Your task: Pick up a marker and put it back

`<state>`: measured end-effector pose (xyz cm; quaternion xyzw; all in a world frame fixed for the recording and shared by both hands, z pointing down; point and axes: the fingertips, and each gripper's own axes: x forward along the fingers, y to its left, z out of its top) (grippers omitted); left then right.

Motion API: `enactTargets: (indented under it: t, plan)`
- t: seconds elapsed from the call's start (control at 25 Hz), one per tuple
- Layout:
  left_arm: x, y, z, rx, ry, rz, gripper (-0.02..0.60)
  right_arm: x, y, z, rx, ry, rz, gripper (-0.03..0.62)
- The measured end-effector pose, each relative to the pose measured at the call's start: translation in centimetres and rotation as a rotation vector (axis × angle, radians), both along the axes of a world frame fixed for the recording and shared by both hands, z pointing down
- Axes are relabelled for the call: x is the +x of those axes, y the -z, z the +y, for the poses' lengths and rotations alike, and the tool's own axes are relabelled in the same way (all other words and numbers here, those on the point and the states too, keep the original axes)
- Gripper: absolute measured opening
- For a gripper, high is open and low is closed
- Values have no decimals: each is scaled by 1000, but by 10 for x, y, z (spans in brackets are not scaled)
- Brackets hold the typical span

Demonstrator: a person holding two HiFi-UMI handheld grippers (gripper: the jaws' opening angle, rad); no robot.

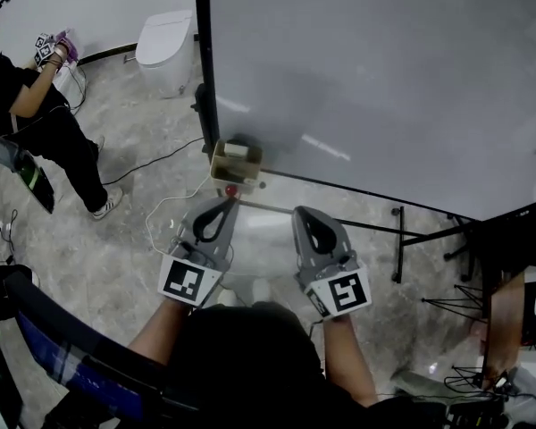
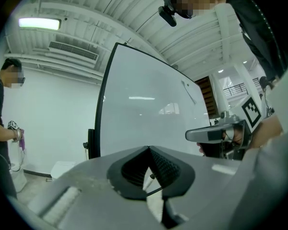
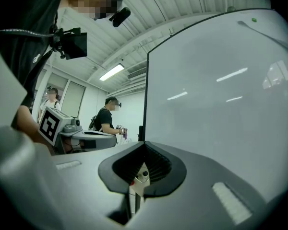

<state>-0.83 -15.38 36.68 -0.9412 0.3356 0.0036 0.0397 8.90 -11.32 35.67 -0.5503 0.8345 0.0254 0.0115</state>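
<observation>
Marker (image 1: 230, 189) shows only as a small red end at the near side of a tan box (image 1: 235, 162). It is too small to tell more. The box hangs at the lower left corner of the whiteboard (image 1: 384, 79), against the board's black frame. In the right gripper view the same red bit and the box appear through the hollow behind the jaws. Neither gripper holds the marker, which stays at the box.

The left gripper (image 1: 225, 206) points toward that corner, with its tip just short of the red end in the head view. In the left gripper view its two jaws meet at their tips with nothing clamped between them. The right gripper (image 1: 302, 214) is held beside it, level with it and nearer the middle of the whiteboard's bottom edge. In the right gripper view its jaws are likewise pressed together and empty. Each gripper shows in the other's view, off to the side, its cube of square markers turned toward the lens.

Below the whiteboard's bottom edge lies a grey, stone-patterned floor (image 1: 134, 239). A white cable (image 1: 161, 208) loops across it near the left gripper. Well apart, at the head view's upper left, a second person (image 1: 36, 123) in dark clothes stands by the wall. A white rounded unit (image 1: 165, 47) sits just left of the whiteboard's frame.
</observation>
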Motion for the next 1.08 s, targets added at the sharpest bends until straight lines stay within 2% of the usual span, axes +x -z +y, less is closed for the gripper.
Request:
enactTargets:
  t: [0.4, 1.08]
  plan:
    - [2, 3, 5, 5, -23, 6, 5, 4, 5, 13, -1, -37, -19, 9]
    - [-18, 2, 22, -6, -20, 19, 5, -11, 16, 31, 17, -49, -10, 9]
